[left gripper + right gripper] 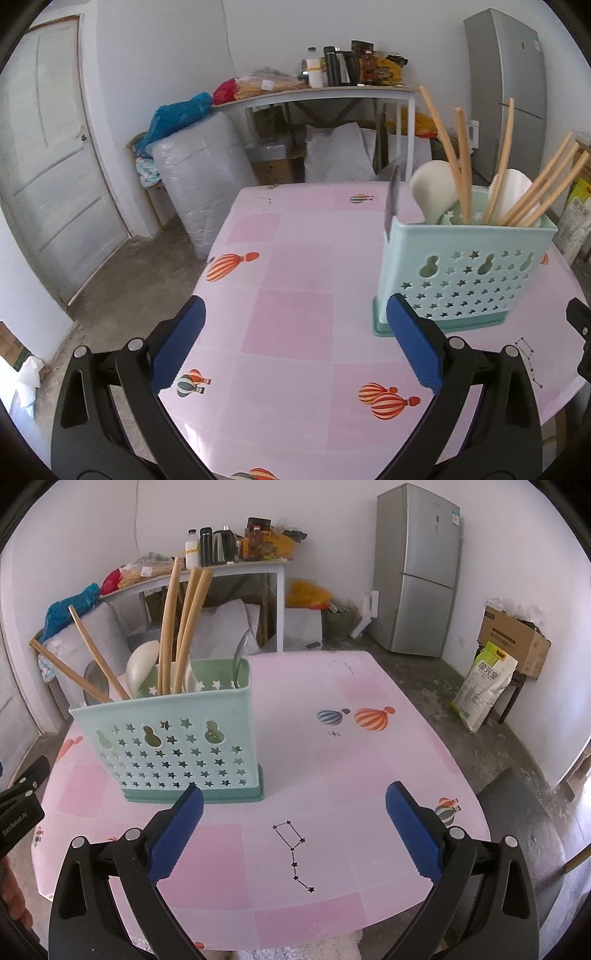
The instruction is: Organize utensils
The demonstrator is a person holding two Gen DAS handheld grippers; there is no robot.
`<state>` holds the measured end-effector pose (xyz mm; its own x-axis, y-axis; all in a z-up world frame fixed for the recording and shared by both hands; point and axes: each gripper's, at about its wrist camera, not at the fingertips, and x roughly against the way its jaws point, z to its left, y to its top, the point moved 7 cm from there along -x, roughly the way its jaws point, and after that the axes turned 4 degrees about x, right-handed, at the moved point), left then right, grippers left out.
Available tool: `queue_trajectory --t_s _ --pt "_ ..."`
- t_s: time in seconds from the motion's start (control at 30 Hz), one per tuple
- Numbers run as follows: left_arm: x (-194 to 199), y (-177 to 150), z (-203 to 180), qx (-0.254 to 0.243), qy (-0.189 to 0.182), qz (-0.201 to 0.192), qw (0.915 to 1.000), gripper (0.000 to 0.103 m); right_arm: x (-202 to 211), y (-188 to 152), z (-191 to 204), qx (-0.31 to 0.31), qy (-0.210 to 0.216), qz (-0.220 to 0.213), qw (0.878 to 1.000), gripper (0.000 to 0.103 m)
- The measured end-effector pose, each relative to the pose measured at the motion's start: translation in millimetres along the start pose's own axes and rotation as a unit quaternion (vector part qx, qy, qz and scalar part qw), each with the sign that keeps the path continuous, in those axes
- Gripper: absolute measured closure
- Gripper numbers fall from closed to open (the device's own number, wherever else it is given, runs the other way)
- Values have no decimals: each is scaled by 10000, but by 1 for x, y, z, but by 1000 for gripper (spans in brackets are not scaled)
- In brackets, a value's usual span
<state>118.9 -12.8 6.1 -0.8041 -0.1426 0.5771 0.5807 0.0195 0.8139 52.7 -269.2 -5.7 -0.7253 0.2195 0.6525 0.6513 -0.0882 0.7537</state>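
I hold both claws, left claw [295, 345] and right claw [294, 825], spread apart and empty; every utensil stands in the mint caddy [173, 746] mid-bench [332, 768], so sorting looks finished.

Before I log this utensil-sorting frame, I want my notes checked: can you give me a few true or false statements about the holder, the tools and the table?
1. The green utensil holder stands upright on the pink table. True.
2. The left gripper is clamping a chopstick. False: its fingers are spread, with nothing between them.
3. Wooden chopsticks stick out of the holder's top. True.
4. The right gripper is shut. False: it is open and holds nothing.
5. Loose spoons lie on the tablecloth. False: the white spoons sit in the holder.
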Motion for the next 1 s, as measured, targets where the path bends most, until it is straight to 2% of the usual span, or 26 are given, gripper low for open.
queue_trajectory --t_s 0.23,1.0 --pt "0 1 2 -14 126 22 9999 9 0 0 4 29 8 17 10000 7" --pt "-2 -5 -1 -89 84 272 9996 9 2 -1 10 55 39 22 10000 7"
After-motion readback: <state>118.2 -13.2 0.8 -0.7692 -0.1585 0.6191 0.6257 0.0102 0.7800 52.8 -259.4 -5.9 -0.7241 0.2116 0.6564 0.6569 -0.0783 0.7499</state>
